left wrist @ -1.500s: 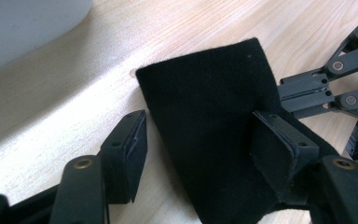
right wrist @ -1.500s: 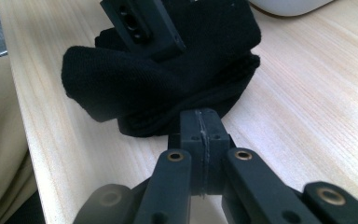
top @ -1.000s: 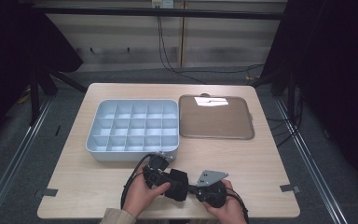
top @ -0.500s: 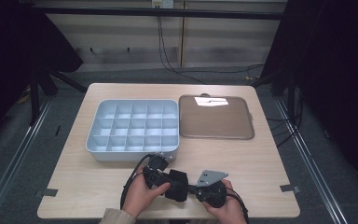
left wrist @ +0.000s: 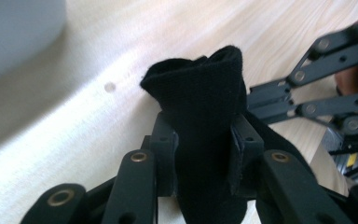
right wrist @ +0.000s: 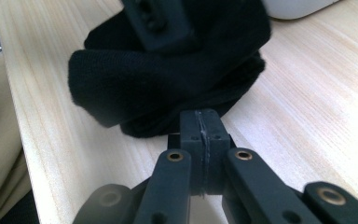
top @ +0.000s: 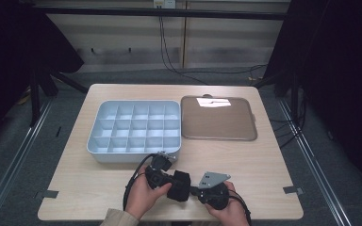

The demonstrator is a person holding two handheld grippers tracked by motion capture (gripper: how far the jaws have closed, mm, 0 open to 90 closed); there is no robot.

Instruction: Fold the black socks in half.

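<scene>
Black cloth (top: 179, 184), lower centre: left gripper (left wrist: 204, 154) jaws just closed onto it; right gripper (right wrist: 200, 128) jaws pressed together at its edge.

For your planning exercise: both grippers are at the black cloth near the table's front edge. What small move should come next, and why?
Probably lift the black cloth slightly. The left gripper has just closed on a fold; the right gripper, jaws together, touches its edge beside the divided tray.

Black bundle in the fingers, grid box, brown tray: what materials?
Black bundle: soft cloth, looks like knit or fleece; matte, fuzzy edge, folds under the left gripper fingers. Grid box: probably moulded plastic; pale blue-grey, smooth, thin even dividers. Brown tray: smooth, semi-gloss, a light glare near its far edge; plastic or coated metal, can't tell which.
</scene>
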